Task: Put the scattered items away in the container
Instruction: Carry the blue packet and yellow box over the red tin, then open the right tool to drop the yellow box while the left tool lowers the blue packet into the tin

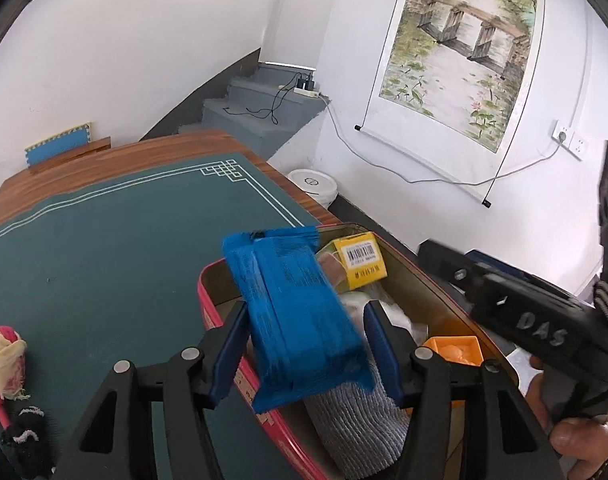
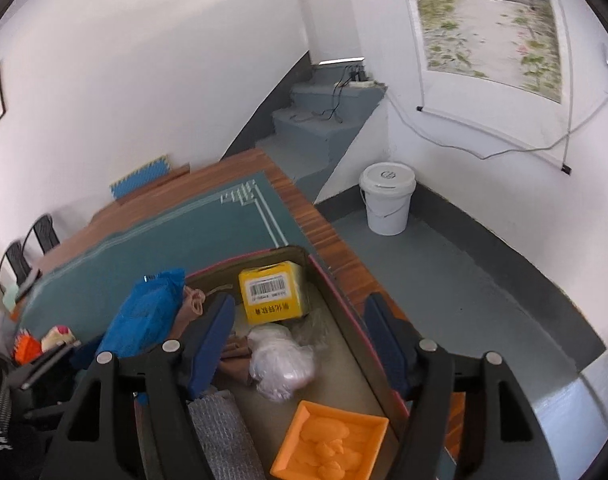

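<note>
A wooden table carries a green mat over most of its top. A red tin sits at the right edge. Near the left edge lie a cloth doll and a black sock. A blue foam tile stands at the far edge.

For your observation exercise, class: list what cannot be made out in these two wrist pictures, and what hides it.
- Whether the left claw grips the blue packet: left wrist view, motion blur.
- Tin floor beneath the packet: covered by it.
- Grey knitted cloth: cut off by claw arms and the frame's lower edge.
- Yellow box text: right wrist view, too small.
</note>
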A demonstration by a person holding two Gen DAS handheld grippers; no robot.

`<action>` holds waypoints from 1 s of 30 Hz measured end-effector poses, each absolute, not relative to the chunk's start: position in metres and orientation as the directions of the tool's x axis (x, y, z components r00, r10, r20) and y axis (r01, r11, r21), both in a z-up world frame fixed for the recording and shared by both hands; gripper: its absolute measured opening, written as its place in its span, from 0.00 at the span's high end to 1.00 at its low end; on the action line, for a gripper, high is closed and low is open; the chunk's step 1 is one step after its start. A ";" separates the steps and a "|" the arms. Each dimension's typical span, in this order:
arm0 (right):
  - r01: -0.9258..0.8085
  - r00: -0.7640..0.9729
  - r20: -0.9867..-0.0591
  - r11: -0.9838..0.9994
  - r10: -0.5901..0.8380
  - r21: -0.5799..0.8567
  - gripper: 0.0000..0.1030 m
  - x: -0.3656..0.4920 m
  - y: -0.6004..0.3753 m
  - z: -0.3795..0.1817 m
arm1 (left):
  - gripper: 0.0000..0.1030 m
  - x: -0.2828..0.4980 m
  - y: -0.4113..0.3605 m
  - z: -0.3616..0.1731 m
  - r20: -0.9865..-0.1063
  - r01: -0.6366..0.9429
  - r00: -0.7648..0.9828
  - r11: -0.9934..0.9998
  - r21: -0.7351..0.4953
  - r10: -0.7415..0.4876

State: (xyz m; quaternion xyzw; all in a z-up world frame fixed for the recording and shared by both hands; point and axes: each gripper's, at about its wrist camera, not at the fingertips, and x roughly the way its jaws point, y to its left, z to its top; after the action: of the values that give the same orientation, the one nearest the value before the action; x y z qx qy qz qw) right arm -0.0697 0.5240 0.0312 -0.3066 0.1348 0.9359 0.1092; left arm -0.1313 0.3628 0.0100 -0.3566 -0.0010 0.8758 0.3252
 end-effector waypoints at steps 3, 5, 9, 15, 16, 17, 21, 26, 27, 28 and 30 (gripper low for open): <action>-0.308 -0.812 -0.565 -0.930 0.147 0.200 0.31 -0.059 0.526 0.039 | 0.24 -0.131 0.359 0.014 -0.604 -0.575 -0.528 -0.775 -0.263 0.597; -0.321 -0.822 -0.546 -0.923 0.161 0.211 0.31 -0.054 0.527 0.043 | 0.24 -0.130 0.355 0.018 -0.590 -0.578 -0.530 -0.769 -0.274 0.609; -0.338 -0.829 -0.533 -0.912 0.171 0.232 0.31 -0.051 0.533 0.045 | 0.24 -0.128 0.346 0.022 -0.584 -0.564 -0.544 -0.778 -0.278 0.603; -0.325 -0.827 -0.539 -0.918 0.160 0.226 0.31 -0.053 0.528 0.042 | 0.24 -0.128 0.330 0.020 -0.583 -0.528 -0.521 -0.772 -0.355 0.624; -0.324 -0.829 -0.535 -0.919 0.161 0.225 0.31 -0.052 0.527 0.043 | 0.24 -0.127 0.330 0.020 -0.577 -0.535 -0.511 -0.761 -0.367 0.637; -0.323 -0.831 -0.533 -0.919 0.162 0.225 0.31 -0.052 0.527 0.043 | 0.24 -0.127 0.330 0.021 -0.571 -0.543 -0.501 -0.750 -0.379 0.651; -0.326 -0.833 -0.529 -0.916 0.162 0.233 0.31 -0.051 0.528 0.043 | 0.24 -0.123 0.332 0.023 -0.545 -0.570 -0.459 -0.703 -0.425 0.702; -0.327 -0.830 -0.534 -0.915 0.158 0.237 0.31 -0.054 0.531 0.040 | 0.24 -0.117 0.345 0.024 -0.545 -0.611 -0.428 -0.675 -0.414 0.721; -0.327 -0.831 -0.534 -0.915 0.158 0.238 0.31 -0.054 0.531 0.040 | 0.24 -0.118 0.348 0.023 -0.553 -0.614 -0.425 -0.677 -0.405 0.716; -0.327 -0.832 -0.532 -0.914 0.159 0.239 0.31 -0.054 0.531 0.040 | 0.24 -0.120 0.351 0.021 -0.562 -0.610 -0.427 -0.684 -0.399 0.709; -0.329 -0.834 -0.528 -0.912 0.160 0.243 0.31 -0.052 0.532 0.041 | 0.24 -0.129 0.356 0.014 -0.580 -0.592 -0.440 -0.707 -0.386 0.685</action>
State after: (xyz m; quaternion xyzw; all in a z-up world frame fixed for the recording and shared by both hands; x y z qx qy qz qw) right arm -0.0520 0.5323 0.0408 -0.2570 0.1641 0.9435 0.1297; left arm -0.1290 0.3558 0.0141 -0.3710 -0.0629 0.8462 0.3774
